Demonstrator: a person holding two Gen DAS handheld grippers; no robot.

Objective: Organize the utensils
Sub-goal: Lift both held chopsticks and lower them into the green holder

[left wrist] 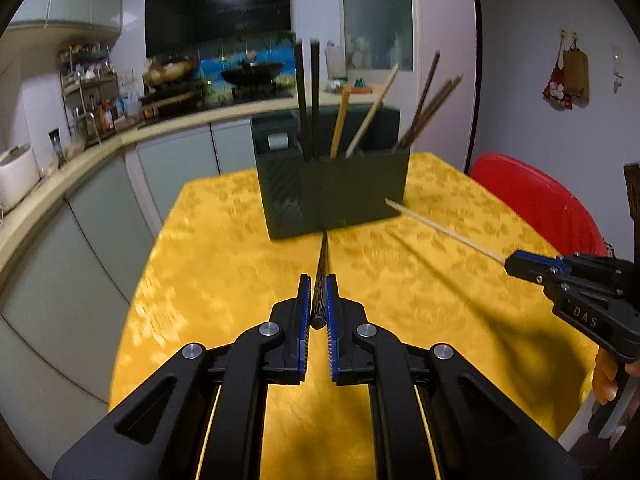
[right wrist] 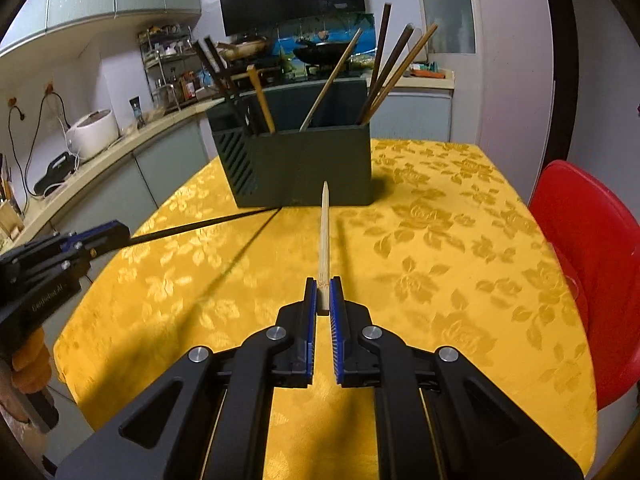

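A dark green utensil holder (left wrist: 334, 192) (right wrist: 304, 164) stands on the yellow table, with several black, light wood and brown chopsticks upright in its compartments. My left gripper (left wrist: 319, 284) is shut on a black chopstick (left wrist: 323, 264) that points at the holder's front wall; it also shows in the right wrist view (right wrist: 200, 226). My right gripper (right wrist: 324, 284) is shut on a light wooden chopstick (right wrist: 325, 236) that points at the holder; it also shows in the left wrist view (left wrist: 444, 228), where the right gripper (left wrist: 516, 264) is at the right. Both are held above the table.
The yellow floral tablecloth (right wrist: 440, 260) covers the table. A red plastic chair (right wrist: 588, 264) stands at the right edge. A kitchen counter (left wrist: 60, 176) with a rice cooker (right wrist: 94, 132) and stove runs along the left and back.
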